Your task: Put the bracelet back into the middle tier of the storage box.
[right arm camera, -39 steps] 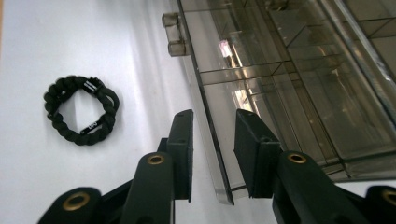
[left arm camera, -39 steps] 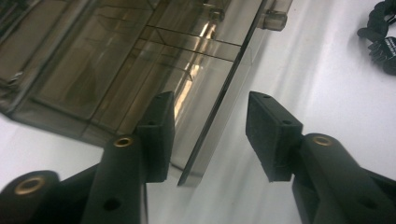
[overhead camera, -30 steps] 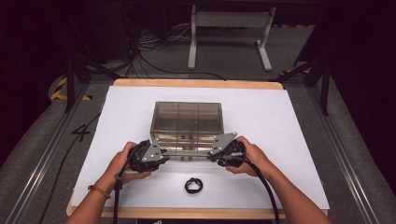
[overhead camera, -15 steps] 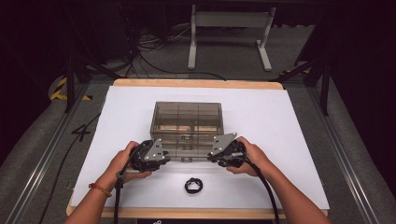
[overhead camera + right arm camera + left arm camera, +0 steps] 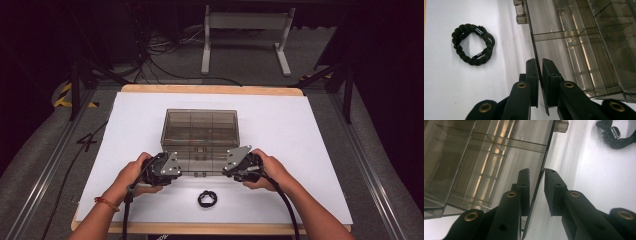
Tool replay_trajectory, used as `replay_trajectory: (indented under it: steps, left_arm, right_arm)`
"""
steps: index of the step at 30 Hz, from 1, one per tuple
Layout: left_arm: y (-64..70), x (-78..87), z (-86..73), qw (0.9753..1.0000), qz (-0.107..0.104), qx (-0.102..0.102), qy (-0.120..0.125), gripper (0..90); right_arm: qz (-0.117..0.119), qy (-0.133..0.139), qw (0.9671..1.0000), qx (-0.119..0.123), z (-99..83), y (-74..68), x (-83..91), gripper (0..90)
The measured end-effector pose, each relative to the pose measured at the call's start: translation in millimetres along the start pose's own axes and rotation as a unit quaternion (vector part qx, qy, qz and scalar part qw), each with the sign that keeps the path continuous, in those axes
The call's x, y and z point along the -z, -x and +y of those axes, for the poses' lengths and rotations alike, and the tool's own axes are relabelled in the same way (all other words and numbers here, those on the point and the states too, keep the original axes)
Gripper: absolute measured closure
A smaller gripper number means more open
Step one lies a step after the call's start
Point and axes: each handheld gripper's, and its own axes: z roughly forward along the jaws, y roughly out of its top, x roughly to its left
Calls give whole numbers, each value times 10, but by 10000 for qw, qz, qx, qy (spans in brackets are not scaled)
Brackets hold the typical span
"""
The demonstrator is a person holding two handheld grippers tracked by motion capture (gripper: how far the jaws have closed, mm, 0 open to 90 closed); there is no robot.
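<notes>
A smoky see-through compartment box (image 5: 201,125) stands mid-table, and its thin lid (image 5: 200,161) reaches toward me. In the left gripper view, my left gripper (image 5: 537,173) straddles the lid's edge (image 5: 541,170), jaws a little apart with a gap on each side. In the right gripper view, my right gripper (image 5: 540,61) is shut on the same lid's edge (image 5: 534,37). In the high view, the left gripper (image 5: 176,169) and right gripper (image 5: 228,166) sit at the lid's two front corners. A black braided cord ring (image 5: 207,198) (image 5: 472,45) lies on the table between my forearms.
The white table top (image 5: 300,130) has bare room left, right and behind the box. Its wooden front edge (image 5: 210,229) is close under the cord ring. Dark floor, cables and a metal stand (image 5: 245,30) lie beyond the far edge.
Both grippers stay at the lid's front edge and have shifted only slightly toward me. The cord ring has not moved.
</notes>
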Motion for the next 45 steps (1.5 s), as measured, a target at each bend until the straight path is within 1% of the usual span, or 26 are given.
replay_trajectory:
  steps: [2, 3, 4, 7, 12, 14, 21, 26, 33, 36, 37, 38, 39, 40, 42, 43, 45]
  left_arm:
    - [2, 4, -1, 10000, 14, -26, 1, 756]
    - [7, 6, -4, 10000, -28, -22, 13, 757]
    - [13, 11, -8, 10000, 3, 6, 11, 756]
    - [22, 9, -11, 10000, 34, -28, 33, 751]
    - [33, 9, -27, 10000, 68, 24, 50, 747]
    - [31, 9, -33, 9999, 72, 17, 95, 740]
    - [43, 21, -43, 9997, 191, 40, 132, 716]
    - [40, 29, -61, 9996, 193, 73, 166, 696]
    - [40, 27, -63, 9996, 184, 85, 172, 694]
    - [48, 29, -62, 9997, 175, 86, 140, 692]
    - [52, 38, -68, 9996, 226, 70, 121, 692]
    - [54, 45, -74, 9997, 212, 75, 98, 678]
    - [55, 55, -86, 9996, 233, 88, 122, 666]
    - [55, 76, -107, 9995, 243, 150, 158, 649]
    - [40, 126, -159, 9991, 273, 203, 270, 641]
    - [34, 167, -186, 9986, 308, 239, 363, 635]
    - [34, 234, -233, 9975, 353, 312, 534, 606]
  right_arm:
    - [0, 3, 10000, 2, 0, -3, 1, 845]
    - [19, 5, 10000, 4, 0, -5, 2, 846]
    - [71, 4, 10000, -4, -1, -7, 5, 846]
    - [53, 17, 10000, -21, -2, -11, 8, 844]
    - [56, 41, 10000, -40, -8, -18, 5, 843]
    - [66, 31, 10000, -49, -8, -18, -3, 840]
    - [9, 37, 10000, -60, -6, -19, -7, 818]
    - [-19, 28, 10000, -64, -8, -22, -19, 806]
    - [-19, 44, 9999, -91, -15, -19, -22, 787]
    - [12, 26, 10000, -80, -17, -18, -14, 780]
    - [24, 38, 10000, -88, -21, -22, -12, 778]
    - [4, 0, 10000, -75, -25, -20, -5, 760]
    - [-4, -4, 10000, -74, -30, -18, 2, 745]
    - [-11, 37, 10000, -69, -39, -14, 13, 729]
    - [-52, 128, 9998, -143, -66, -4, 64, 729]
    - [-110, 161, 9996, -180, -81, -1, 83, 721]
    - [-140, 294, 9992, -239, -116, 6, 138, 720]
